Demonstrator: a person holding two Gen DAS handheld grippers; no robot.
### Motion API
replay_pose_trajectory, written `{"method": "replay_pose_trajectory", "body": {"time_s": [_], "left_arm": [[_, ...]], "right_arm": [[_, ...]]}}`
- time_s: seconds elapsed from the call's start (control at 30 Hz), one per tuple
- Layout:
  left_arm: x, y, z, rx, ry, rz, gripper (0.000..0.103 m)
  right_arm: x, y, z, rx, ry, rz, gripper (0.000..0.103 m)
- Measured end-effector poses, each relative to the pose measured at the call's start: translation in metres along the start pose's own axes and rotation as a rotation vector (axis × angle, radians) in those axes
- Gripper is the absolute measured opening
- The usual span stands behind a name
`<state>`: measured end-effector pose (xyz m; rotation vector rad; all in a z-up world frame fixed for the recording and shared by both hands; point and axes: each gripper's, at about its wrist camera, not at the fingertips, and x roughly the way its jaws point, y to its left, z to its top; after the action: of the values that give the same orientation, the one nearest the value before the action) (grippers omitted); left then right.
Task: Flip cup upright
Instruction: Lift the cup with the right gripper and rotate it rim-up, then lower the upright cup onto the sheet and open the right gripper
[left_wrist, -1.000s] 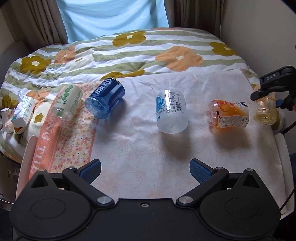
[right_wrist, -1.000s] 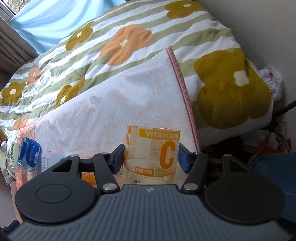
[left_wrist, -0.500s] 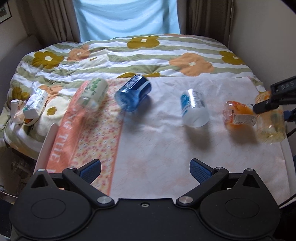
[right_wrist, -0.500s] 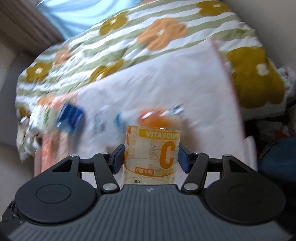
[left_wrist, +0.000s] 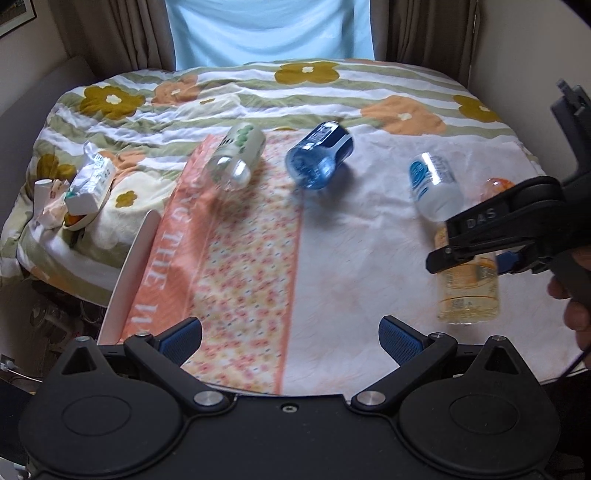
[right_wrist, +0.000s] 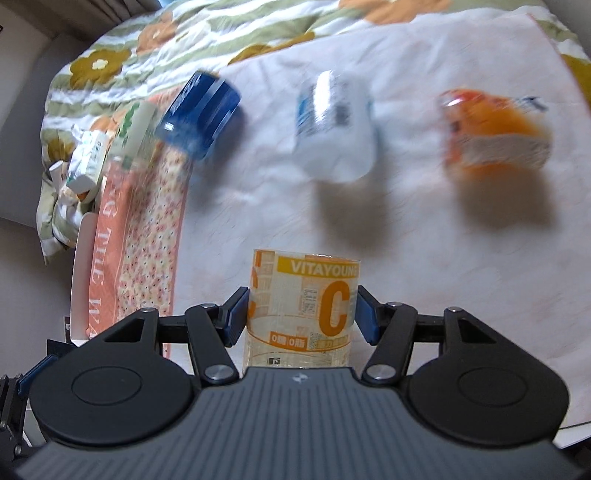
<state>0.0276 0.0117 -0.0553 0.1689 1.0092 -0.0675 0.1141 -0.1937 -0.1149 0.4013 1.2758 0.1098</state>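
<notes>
My right gripper (right_wrist: 301, 314) is shut on a clear yellow-labelled cup (right_wrist: 303, 310) marked VITAYOUNG C and holds it upright above the front right of the cloth; the cup also shows in the left wrist view (left_wrist: 467, 288). My left gripper (left_wrist: 290, 338) is open and empty near the front edge. Several cups lie on their sides: a green-labelled one (left_wrist: 236, 157), a blue one (left_wrist: 319, 155), a clear one with a blue label (left_wrist: 436, 184) and an orange one (right_wrist: 495, 129).
A white and orange floral cloth (left_wrist: 332, 258) covers the flowered bed quilt (left_wrist: 221, 96). Packets and tissue wrappers (left_wrist: 88, 184) lie at the left edge. Curtains and a window stand behind; a wall is on the right.
My right gripper has carried the yellow cup leftward and forward over the cloth, tilting down toward it. My left gripper has drawn back and turned left; it stays open.
</notes>
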Motion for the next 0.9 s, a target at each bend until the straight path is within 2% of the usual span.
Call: {"method": "replay_pose_trajectory", "body": {"time_s": [0.37, 0.9], "left_arm": [[0.014, 0.033, -0.002, -0.004, 0.02, -0.018, 0.103], [0.028, 0.037, 0.002, 0.002, 0.044, -0.055, 0.103]], "right_arm": [[0.028, 0.024, -0.002, 0.024, 0.003, -0.04, 0.075], [0.041, 0.021, 0.002, 0.06, 0.008, -0.058, 0.077]]}}
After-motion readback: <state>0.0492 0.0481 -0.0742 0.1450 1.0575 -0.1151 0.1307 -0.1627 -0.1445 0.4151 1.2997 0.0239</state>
